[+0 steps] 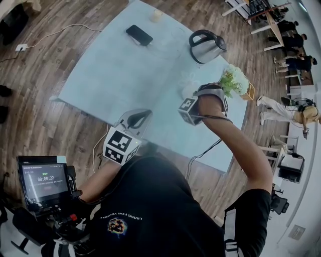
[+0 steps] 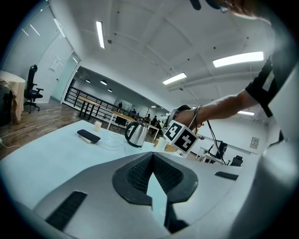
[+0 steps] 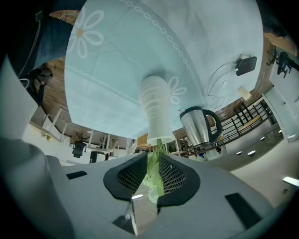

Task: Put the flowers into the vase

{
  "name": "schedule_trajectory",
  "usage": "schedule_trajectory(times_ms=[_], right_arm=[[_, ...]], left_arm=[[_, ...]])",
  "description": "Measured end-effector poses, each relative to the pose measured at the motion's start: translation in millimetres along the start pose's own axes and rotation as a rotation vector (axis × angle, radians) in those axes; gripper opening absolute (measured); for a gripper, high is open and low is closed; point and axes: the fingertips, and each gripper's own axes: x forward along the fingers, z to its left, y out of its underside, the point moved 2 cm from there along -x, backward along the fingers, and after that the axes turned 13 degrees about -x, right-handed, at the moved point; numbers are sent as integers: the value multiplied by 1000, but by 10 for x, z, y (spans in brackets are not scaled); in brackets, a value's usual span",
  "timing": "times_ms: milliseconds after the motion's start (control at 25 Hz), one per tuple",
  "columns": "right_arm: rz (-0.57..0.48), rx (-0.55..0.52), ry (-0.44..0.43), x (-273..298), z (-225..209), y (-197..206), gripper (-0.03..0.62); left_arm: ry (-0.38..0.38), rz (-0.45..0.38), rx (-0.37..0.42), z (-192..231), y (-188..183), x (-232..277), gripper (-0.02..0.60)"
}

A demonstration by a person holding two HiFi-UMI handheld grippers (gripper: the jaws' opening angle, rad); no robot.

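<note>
A bunch of white flowers with green stems (image 3: 153, 175) is pinched between the pads of my right gripper (image 3: 154, 158), which is shut on them. The stems run to the mouth of a white ribbed vase (image 3: 156, 109) standing on the pale blue tablecloth (image 3: 117, 56). In the head view the blossoms (image 1: 234, 80) spread to the right of that gripper (image 1: 214, 90), and the vase (image 1: 189, 81) shows faintly just left of it. My left gripper (image 1: 142, 115) rests low at the table's near edge. Its jaws (image 2: 153, 161) stand slightly apart with nothing between them.
A steel kettle (image 1: 206, 46) stands behind the vase, and a black phone (image 1: 139, 35) and a small cup (image 1: 157, 15) lie farther back. A cable trails off the table's near edge. A small monitor (image 1: 45, 183) sits at lower left. People stand far right.
</note>
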Motion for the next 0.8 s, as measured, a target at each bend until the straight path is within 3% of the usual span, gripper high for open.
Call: schedule_trajectory(times_ms=[280,600,800], right_arm=[[-60,50,28,-141,-7,-91,77],[-184,142,39,-520,138,-20,29],[-312,250,61,-515,230,-236,21]], left_arm=[[10,20,18,-35,28,-1,8],[29,48,43,-201,60,-41,8],[50,65,62,-249,89,-39,8]])
